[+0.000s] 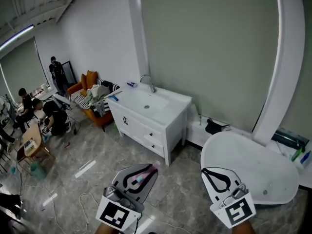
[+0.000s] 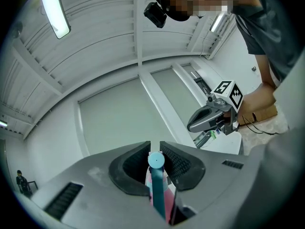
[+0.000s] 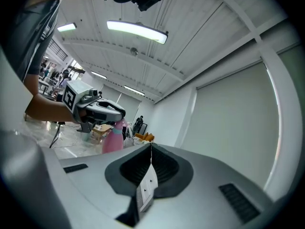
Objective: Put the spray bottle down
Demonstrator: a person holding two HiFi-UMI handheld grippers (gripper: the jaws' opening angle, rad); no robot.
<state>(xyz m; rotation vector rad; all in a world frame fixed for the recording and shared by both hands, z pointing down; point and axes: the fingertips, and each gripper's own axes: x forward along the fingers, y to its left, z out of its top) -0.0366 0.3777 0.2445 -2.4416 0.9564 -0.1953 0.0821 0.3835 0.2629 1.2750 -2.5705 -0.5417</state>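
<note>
A pink spray bottle (image 1: 145,176) with a teal head hangs over the grey floor, held by my left gripper (image 1: 150,169) at the bottom centre of the head view. In the left gripper view the jaws (image 2: 155,149) are shut on the bottle's teal head (image 2: 156,162), with pink showing below it. My right gripper (image 1: 208,172) is beside it at the bottom right, shut, with nothing between its pads (image 3: 151,147). From the right gripper view the left gripper (image 3: 116,113) and the pink bottle (image 3: 113,140) appear at the left.
A white vanity cabinet (image 1: 165,123) with a sink and tap stands ahead against the wall. A white bathtub (image 1: 253,165) is at the right. An orange sofa (image 1: 87,89) and several people are at the far left. Cables (image 1: 87,199) lie on the floor.
</note>
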